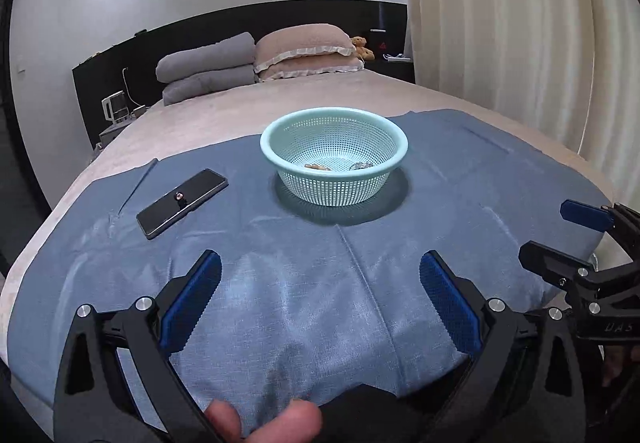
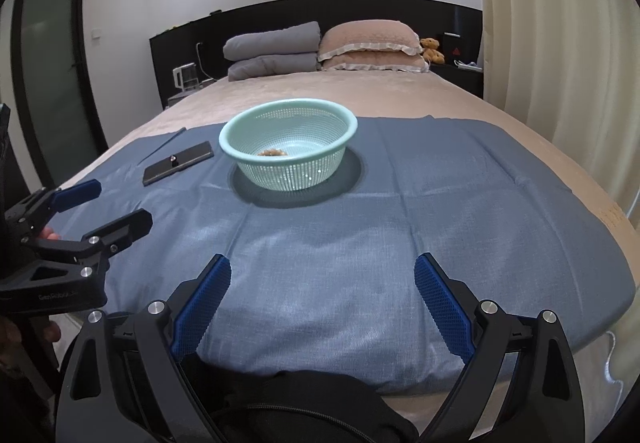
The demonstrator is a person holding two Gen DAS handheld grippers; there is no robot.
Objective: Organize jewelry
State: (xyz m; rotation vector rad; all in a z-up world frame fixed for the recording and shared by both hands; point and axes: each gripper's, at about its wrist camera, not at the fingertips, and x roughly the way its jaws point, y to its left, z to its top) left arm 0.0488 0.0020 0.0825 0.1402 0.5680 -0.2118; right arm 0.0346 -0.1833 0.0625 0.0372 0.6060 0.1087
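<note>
Two views, both grippers idle. Left wrist view: our left gripper [image 1: 320, 291] hangs spread wide over the wrinkled blue cloth [image 1: 280, 303] on the bed, nothing btwn its blue ribbed pads [image 1: 192, 303]. Mint-green perforated plastic basket [image 1: 334, 123] sits ahead, centre of the cloth, w/ a brownish beaded piece [image 1: 316, 166] and a silvery piece [image 1: 362, 165] already on its floor. To the left, a black rectangular phone [image 1: 182, 201] lies flat w/ a small ring-like item [image 1: 179, 196] on top; too small to tell exactly what.

Right wrist view: right gripper [image 2: 322, 295] is also spread, empty, near the cloth's front edge. Basket ahead-left, phone further left, well apart from us.

We judge the small item is next. Left side is closer; approach low, straddle it, pinch gently so it doesn't skid off the glass, then carry to the basket.
</note>
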